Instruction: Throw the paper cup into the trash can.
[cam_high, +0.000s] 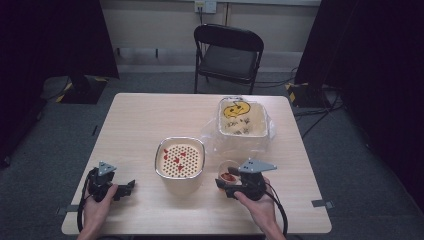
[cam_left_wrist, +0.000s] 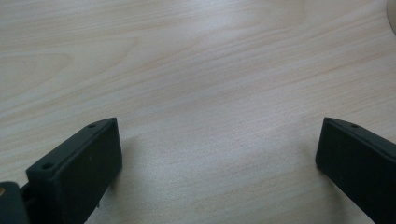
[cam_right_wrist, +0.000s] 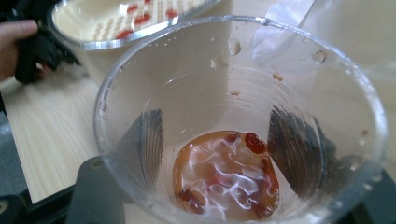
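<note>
And here's the clear plastic cup (cam_right_wrist: 240, 121), a shallow pool of amber liquid with red beans and pale jelly bits at its bottom, sitting near the front right of the pale wooden desk (cam_high: 135, 125). The right gripper (cam_high: 226, 186) has it: in the right gripper view the two black fingers (cam_right_wrist: 149, 135) show as dark shapes through the cup's wall, one on each side, pinching it. Specks and droplets cling to the inner wall.

Just to the cup's left stands a cream square container with a shiny metal rim (cam_high: 180, 159), its perforated top dotted with red pieces. Behind the cup, towards the far right, a second cream tub (cam_high: 242, 119) with a yellow marking inside sits in crinkled clear plastic wrap (cam_high: 215, 135).

Over at the front left, the left gripper (cam_high: 131, 186) lies low on the desk, well apart from the containers, fingers (cam_left_wrist: 79, 172) spread wide over bare wood, nothing between them.

Beyond the desk, a black folding chair (cam_high: 228, 55) on grey floor.
</note>
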